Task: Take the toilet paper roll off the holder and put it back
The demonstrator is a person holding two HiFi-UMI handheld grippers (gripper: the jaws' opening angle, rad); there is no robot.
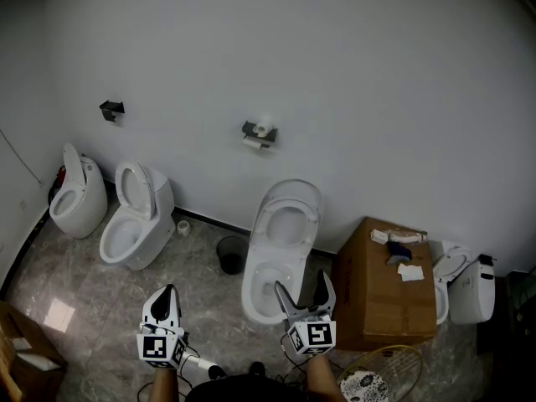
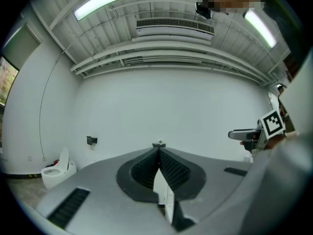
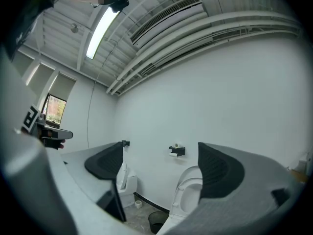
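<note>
While both grippers are held low over the near edge of the floor [image 1: 92, 300], well apart from the wall [image 1: 352, 82], the toilet paper roll [image 1: 265, 127] is seen sitting on its dark holder [image 1: 254, 131], which is fixed about midway along the wall, above an open toilet [image 1: 280, 249]. A loose sheet is seen hanging just under the holder. The left gripper [image 1: 166, 296] is clenched: in the left gripper view its ribbed pads [image 2: 171, 170] are pressed together with nothing between them, and the holder [image 2: 159, 144] is lined up just past their tips. The right gripper [image 1: 303, 285] is released, its jaws spread wide and empty; between them, in the right gripper view, the far-off holder [image 3: 177, 151] and roll [image 3: 178, 145] are framed. A second, empty-looking holder [image 1: 111, 109] is mounted toward the wall's left end, above two more toilets [image 1: 134, 216]. A dark bin [image 1: 230, 255] is set at the foot of the wall, and a cardboard box [image 1: 381, 296] is placed right of the open toilet.
</note>
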